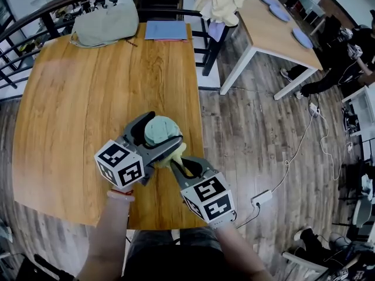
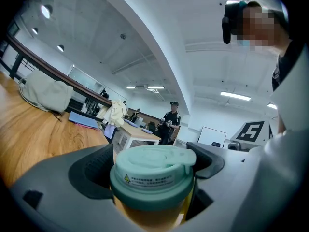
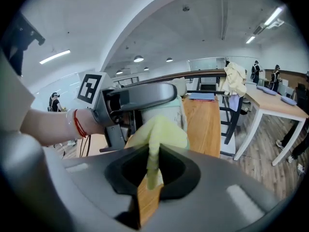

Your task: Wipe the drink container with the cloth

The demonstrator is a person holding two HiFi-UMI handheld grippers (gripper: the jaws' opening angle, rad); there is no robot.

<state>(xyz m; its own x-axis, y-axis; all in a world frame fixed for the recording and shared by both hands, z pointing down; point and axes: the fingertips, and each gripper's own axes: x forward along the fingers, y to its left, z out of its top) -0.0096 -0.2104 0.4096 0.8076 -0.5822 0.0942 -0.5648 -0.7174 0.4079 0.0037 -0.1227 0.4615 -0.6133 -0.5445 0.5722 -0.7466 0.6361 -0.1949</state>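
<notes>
Gripping the roughly upright drink container [image 2: 153,173], the left gripper [image 1: 153,134] sets it just far-left of the right gripper [image 3: 153,167] — whose fingers pinch the cloth [image 3: 159,132] against its near side.

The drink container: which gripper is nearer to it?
Left. The left gripper clamps the drink container below its lid; the right gripper only holds the cloth against it.

Orange-brown wooden tabletop [image 1: 88,110] beneath, beyond jaws; grey plank floor [image 1: 258,145] rightward; pale white-legged table [image 1: 268,35] far right; white strip-lit ceiling [image 2: 159,57].
</notes>
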